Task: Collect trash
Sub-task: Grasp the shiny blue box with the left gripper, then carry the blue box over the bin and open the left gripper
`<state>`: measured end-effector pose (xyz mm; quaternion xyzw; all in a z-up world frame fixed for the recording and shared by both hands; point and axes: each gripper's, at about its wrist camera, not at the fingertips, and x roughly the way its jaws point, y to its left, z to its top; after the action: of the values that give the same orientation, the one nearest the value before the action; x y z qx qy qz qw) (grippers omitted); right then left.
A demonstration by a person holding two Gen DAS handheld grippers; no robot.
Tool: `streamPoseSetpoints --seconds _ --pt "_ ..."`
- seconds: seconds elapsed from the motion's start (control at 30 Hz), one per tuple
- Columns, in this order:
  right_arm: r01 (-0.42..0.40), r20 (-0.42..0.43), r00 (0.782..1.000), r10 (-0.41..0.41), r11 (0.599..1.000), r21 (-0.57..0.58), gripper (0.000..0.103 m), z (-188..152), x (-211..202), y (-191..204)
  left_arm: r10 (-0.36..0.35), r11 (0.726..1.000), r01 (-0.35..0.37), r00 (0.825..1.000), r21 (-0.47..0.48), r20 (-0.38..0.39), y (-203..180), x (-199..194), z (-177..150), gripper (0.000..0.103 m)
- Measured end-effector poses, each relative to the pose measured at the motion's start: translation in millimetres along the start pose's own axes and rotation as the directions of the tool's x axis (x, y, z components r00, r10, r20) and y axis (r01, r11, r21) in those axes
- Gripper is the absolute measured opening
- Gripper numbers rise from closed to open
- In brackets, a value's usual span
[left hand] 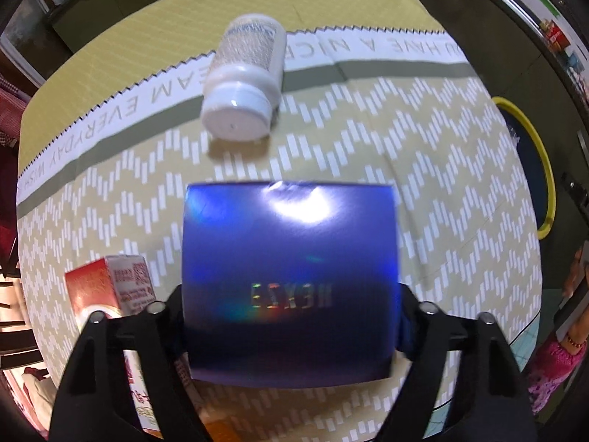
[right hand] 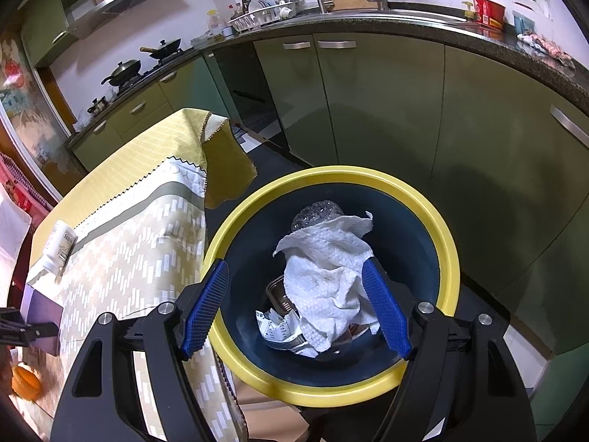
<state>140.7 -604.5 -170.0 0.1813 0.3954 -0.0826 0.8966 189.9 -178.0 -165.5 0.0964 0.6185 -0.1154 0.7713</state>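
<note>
My left gripper (left hand: 291, 316) is shut on a shiny blue box (left hand: 291, 258) and holds it above the table. A white pill bottle (left hand: 244, 81) lies on its side beyond the box; it also shows in the right wrist view (right hand: 59, 245). A red box (left hand: 106, 287) stands at the near left. My right gripper (right hand: 296, 302) is open and empty above the yellow-rimmed bin (right hand: 447, 254). A crumpled white paper towel (right hand: 327, 280) lies in the bin over other scraps and a clear plastic piece (right hand: 316, 211).
The table (left hand: 441, 140) has a beige patterned cloth over a yellow one. The bin (left hand: 545, 184) stands off the table's right edge. Green kitchen cabinets (right hand: 386, 110) stand behind the bin. An orange object (right hand: 24, 381) lies at the table's near left.
</note>
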Motion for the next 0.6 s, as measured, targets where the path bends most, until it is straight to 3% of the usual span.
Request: streamPoseSetpoints --seconds 0.33,0.6 --pt "-0.009 0.005 1.000 0.009 1.000 0.003 0.074 -2 -3 -1 0.013 0.999 -0.015 0.999 0.053 0.045 -36 -5 -14 0.074" --pt "-0.009 0.029 1.000 0.009 1.000 0.016 0.074 -3 -14 -8 -0.028 0.994 0.015 0.993 0.112 0.118 -77 -33 -24 0.074"
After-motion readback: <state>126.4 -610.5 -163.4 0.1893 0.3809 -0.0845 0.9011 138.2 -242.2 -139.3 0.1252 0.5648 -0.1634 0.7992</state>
